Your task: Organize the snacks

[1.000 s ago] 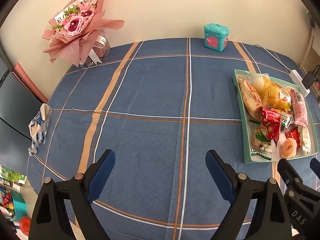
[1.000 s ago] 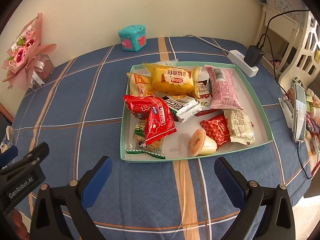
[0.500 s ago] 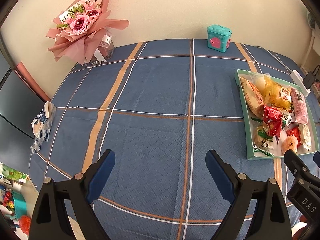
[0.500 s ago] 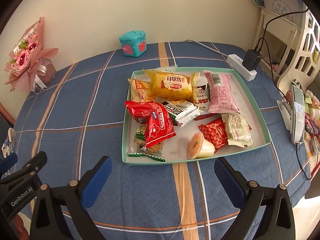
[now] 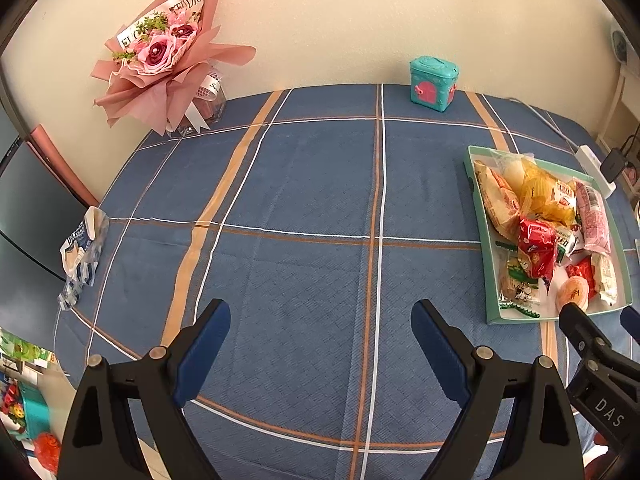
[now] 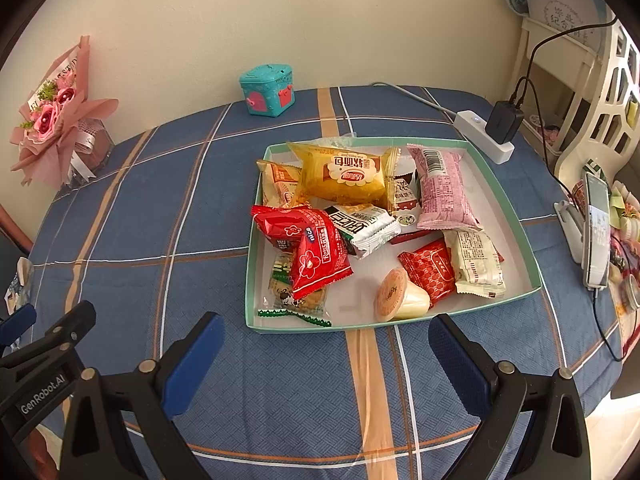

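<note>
Right wrist view: blue plaid tablecloth against cream wall; both grippers wide, empty.

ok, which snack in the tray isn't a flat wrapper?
The small jelly cup, lying on its side near the tray's front edge. It is a pale cup with an orange foil lid; everything else visible there is a sealed packet.

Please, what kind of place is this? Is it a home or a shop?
Most likely a room in a home: a table with a blue checked tablecloth, a pink flower bouquet against the wall, and a power strip with a charger plugged in.
</note>
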{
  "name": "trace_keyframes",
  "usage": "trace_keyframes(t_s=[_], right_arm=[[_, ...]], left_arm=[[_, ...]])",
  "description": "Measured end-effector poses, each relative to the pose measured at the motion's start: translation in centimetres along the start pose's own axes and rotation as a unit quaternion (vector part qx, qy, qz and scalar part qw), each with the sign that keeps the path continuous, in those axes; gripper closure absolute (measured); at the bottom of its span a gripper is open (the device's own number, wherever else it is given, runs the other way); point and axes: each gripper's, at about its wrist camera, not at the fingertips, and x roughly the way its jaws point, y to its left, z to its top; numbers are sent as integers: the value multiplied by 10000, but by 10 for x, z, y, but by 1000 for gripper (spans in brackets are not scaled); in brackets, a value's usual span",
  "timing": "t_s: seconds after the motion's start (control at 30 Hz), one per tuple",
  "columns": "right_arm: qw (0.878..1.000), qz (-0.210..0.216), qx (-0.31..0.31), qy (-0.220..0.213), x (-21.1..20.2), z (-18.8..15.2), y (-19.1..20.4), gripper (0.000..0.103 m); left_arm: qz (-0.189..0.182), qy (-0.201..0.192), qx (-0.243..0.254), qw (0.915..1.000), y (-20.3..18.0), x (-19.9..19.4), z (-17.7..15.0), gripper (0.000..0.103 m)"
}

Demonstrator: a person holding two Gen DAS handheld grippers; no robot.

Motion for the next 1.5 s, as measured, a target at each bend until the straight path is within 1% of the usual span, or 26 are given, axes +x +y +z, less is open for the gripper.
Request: trace_keyframes(t_s=[0.33,0.63,1.03,1.5], right_arm=[[10000,-9,-7,34,2,-1,1,0],[10000,-21,8,48,3,-1,0,0],[10000,-23,13,45,3,-1,0,0],[10000,-14,6,49,2,-1,0,0]], left_arm=[[-140,-92,-233,9996,8,1,0,11],[-175,-149,-276,9994,10,0,0,11],[-287,-117,-298,9991,10,1,1,11],[-288,-108,-299,9991,10,0,1,11]])
